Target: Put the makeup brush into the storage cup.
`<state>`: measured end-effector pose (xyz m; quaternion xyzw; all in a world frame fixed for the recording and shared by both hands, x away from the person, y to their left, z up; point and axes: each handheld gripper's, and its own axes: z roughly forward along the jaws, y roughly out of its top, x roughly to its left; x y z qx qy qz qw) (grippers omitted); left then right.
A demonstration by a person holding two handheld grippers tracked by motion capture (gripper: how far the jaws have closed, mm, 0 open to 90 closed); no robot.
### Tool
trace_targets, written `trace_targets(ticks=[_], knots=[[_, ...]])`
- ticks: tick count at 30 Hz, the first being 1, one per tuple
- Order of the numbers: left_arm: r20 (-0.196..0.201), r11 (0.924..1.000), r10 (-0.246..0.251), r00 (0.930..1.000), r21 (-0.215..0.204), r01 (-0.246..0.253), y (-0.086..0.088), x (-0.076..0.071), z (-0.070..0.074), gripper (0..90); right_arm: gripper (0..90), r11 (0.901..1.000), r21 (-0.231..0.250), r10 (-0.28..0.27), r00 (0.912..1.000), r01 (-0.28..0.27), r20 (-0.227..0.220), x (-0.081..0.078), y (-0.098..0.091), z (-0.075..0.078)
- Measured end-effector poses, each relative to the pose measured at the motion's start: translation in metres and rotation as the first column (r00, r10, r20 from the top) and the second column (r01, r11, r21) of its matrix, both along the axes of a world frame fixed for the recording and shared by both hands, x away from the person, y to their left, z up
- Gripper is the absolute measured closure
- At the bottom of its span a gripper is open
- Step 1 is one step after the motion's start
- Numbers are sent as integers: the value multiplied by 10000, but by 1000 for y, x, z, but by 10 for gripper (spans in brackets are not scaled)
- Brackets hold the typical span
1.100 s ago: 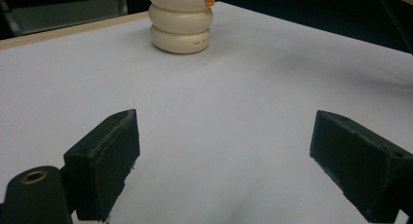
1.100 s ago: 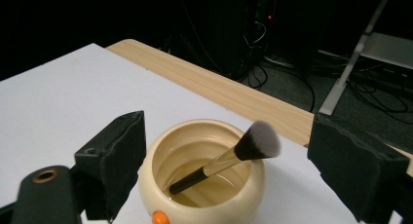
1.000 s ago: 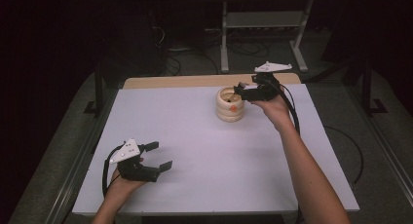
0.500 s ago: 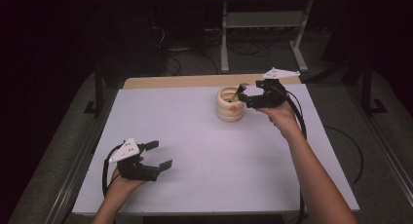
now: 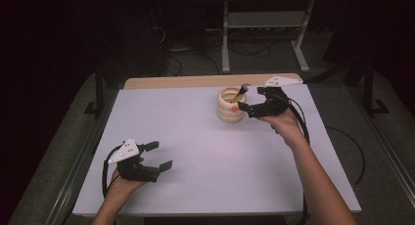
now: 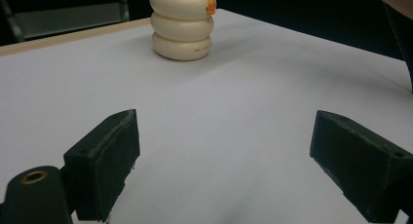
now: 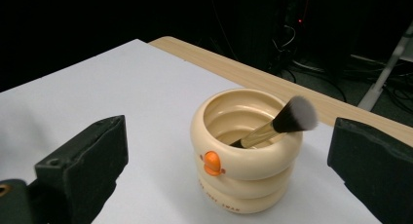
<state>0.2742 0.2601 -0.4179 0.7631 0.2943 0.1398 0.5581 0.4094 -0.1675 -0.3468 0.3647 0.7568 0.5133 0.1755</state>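
**Brush in the ringed holder, right gripper wide beside it**

Brush [image 7: 287, 121] leans inside the cream holder [image 7: 243, 151], its handle down in the well and its pale, soft bristle head resting against the rim. The holder stands on the far right part of the white surface [image 5: 195, 151], just left of the right gripper [image 5: 247, 100]. That gripper's jaws have just been opening and now stand spread wide, with nothing pressed between them. The left gripper [image 5: 159, 155] sits near the left front edge, well apart, its jaws also spread and empty.

Judging by looks, the brush is light and slim: a smooth, glossy gold-toned ferrule that may slip, and bristles that crush easily. The ferrule or handle just below the head seems the best place to pinch. The holder looks like three stacked rounded rings, glossy and hard, probably ceramic or plastic, with a small orange button on its front. It could tip if the brush is dragged sideways, so a straight lift seems wise.
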Motion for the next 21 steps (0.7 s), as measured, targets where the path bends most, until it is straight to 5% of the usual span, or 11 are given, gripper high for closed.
trace_targets(ticks=[21], knots=[[57,9999,-36,10000,146,35,1,-1,1,105,7,9997,149,200,9997,-203,145,-35,-8,-19]])
